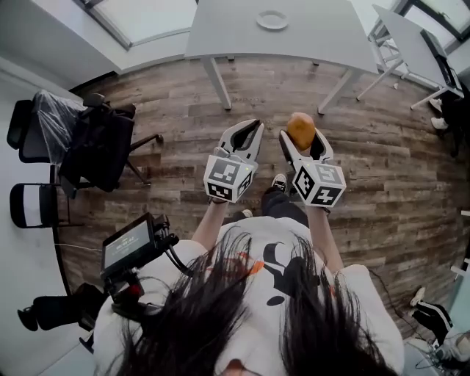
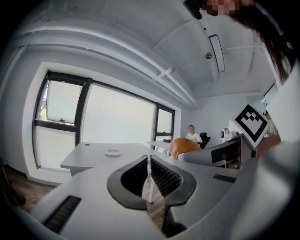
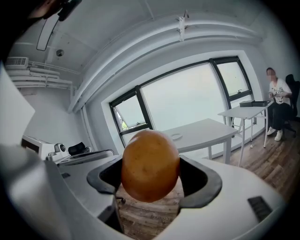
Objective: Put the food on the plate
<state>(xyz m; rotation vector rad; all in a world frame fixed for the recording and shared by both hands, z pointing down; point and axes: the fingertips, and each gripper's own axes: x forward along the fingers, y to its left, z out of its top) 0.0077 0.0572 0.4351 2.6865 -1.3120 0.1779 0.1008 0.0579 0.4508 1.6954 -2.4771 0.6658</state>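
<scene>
A brown potato is held between the jaws of my right gripper; in the right gripper view the potato fills the middle and my right gripper is shut on it. My left gripper is beside it, shut with nothing between its jaws, and the left gripper shows its ribbed pads nearly touching. A small white plate lies on a grey table ahead, well beyond both grippers. The plate looks small and far in the left gripper view, as does the plate in the right gripper view.
The wood floor lies under both grippers. Black chairs stand at the left. A second table is at the back right, with a seated person near it. A camera monitor hangs at my left side.
</scene>
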